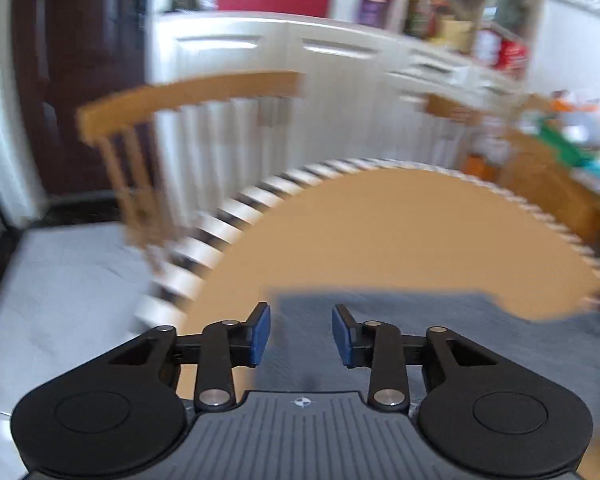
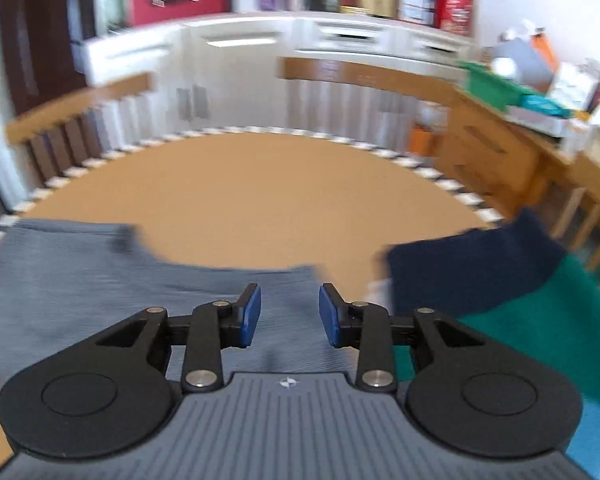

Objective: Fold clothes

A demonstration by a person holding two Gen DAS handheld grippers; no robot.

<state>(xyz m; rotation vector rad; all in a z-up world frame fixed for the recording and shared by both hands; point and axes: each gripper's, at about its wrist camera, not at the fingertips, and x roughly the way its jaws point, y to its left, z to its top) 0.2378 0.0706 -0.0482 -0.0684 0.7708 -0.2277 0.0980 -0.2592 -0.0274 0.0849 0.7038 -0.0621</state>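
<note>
A grey-blue garment (image 1: 400, 320) lies flat on the tan tablecloth (image 1: 380, 232); in the right wrist view the same grey-blue garment (image 2: 80, 280) spreads to the left. My left gripper (image 1: 301, 334) is open above the garment's left edge, nothing between its blue pads. My right gripper (image 2: 289, 314) is open over the garment's right end, also holding nothing. A stack of folded clothes lies at the right: a navy piece (image 2: 472, 272) on a green one (image 2: 560, 328) on a light blue one (image 2: 596, 432). Both views are motion-blurred.
Wooden chairs (image 1: 148, 120) stand at the table's far side, with white cabinets (image 2: 240, 52) behind. A wooden sideboard (image 2: 500, 152) with a green bin (image 2: 492, 84) and clutter sits at the right. The tablecloth has a striped fringe (image 1: 228, 216) along its edge.
</note>
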